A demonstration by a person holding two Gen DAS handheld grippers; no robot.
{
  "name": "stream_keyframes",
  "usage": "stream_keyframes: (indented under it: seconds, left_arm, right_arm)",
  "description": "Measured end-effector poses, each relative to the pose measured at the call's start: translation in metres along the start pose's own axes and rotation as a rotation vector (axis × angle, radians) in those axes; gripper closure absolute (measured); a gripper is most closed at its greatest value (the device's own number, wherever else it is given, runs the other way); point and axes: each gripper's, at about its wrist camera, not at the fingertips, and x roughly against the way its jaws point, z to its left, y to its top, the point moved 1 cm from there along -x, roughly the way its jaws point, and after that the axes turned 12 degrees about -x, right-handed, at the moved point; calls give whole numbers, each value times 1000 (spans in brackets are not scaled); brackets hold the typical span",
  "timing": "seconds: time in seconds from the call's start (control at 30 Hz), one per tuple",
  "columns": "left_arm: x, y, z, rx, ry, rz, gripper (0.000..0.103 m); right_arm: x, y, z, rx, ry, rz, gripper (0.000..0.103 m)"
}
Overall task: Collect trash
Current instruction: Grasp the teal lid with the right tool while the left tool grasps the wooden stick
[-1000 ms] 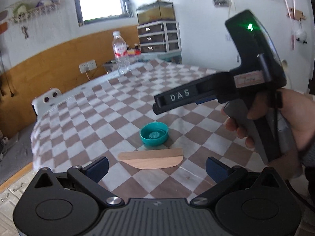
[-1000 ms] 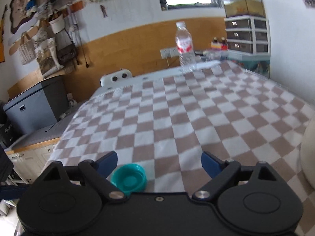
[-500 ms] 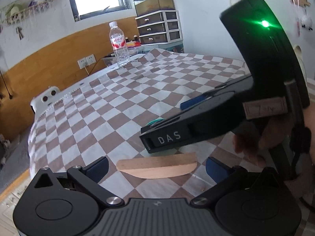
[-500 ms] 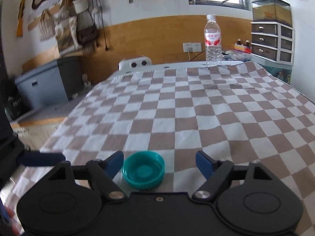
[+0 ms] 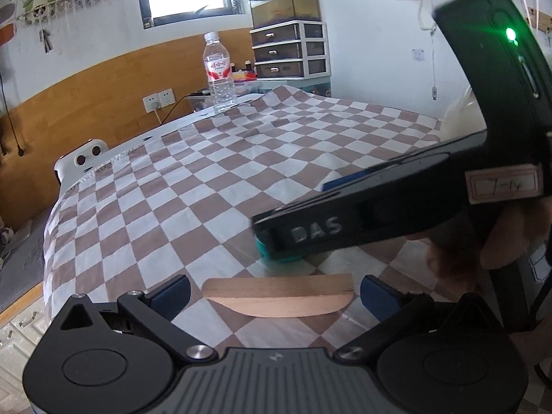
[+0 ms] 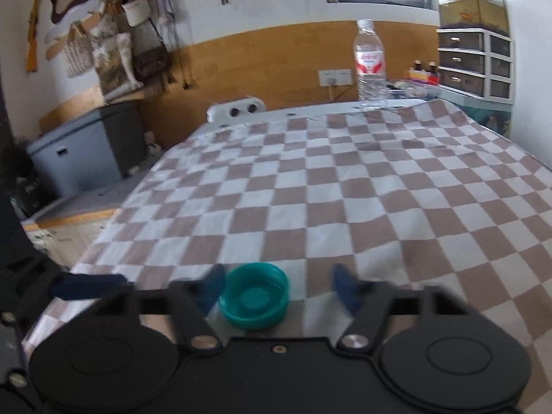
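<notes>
A teal plastic cap [image 6: 254, 295] lies open side up on the checked tablecloth [image 6: 345, 189]. My right gripper [image 6: 277, 288] is open with the cap between its blue fingertips, close to the left one; no contact shows. In the left wrist view the cap [image 5: 276, 257] is mostly hidden under the right gripper's body [image 5: 379, 217]. A flat wooden piece with one curved edge [image 5: 277, 295] lies on the cloth between the open fingers of my left gripper [image 5: 274, 291], not touched.
A clear water bottle [image 6: 371, 65] stands at the table's far edge. A drawer unit with a glass tank [image 6: 474, 51] is at the far right. A grey bin [image 6: 86, 148] and a counter are beyond the table's left edge.
My right gripper has come down over the cap, which now sits between its fingers, and its fingers have narrowed. My left gripper has moved forward, so the wooden piece lies between its fingertips.
</notes>
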Motion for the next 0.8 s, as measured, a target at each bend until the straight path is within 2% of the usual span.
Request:
stream_keyframes:
  seconds: [0.1, 0.17, 0.2, 0.23, 0.33, 0.43, 0.6, 0.8]
  left_arm:
    - [-2, -2, -2, -5, -10, 2, 0]
    - [-3, -2, -4, -9, -4, 4, 0]
    - [-3, -2, -4, -10, -1, 5, 0]
    - [-3, -2, -4, -6, -1, 3, 1]
    - [-3, -3, -3, 7, 6, 5, 2]
    - [-4, -2, -1, 10, 21, 8, 11]
    - [-2, -1, 3, 49, 17, 14, 11]
    - [13, -6, 10, 91, 50, -17, 11]
  right_arm:
    - [-3, -4, 9, 46, -5, 10, 29]
    - [-8, -7, 12, 71, -44, 40, 33]
    - [-9, -8, 11, 69, -51, 46, 39]
    - [-8, -7, 11, 67, -47, 45, 54]
    - [-6, -6, 9, 62, -56, 48, 54]
    - [-5, -5, 8, 62, -57, 48, 54]
    - [0, -1, -1, 19, -70, 29, 54]
    - [0, 0, -5, 14, -75, 26, 54]
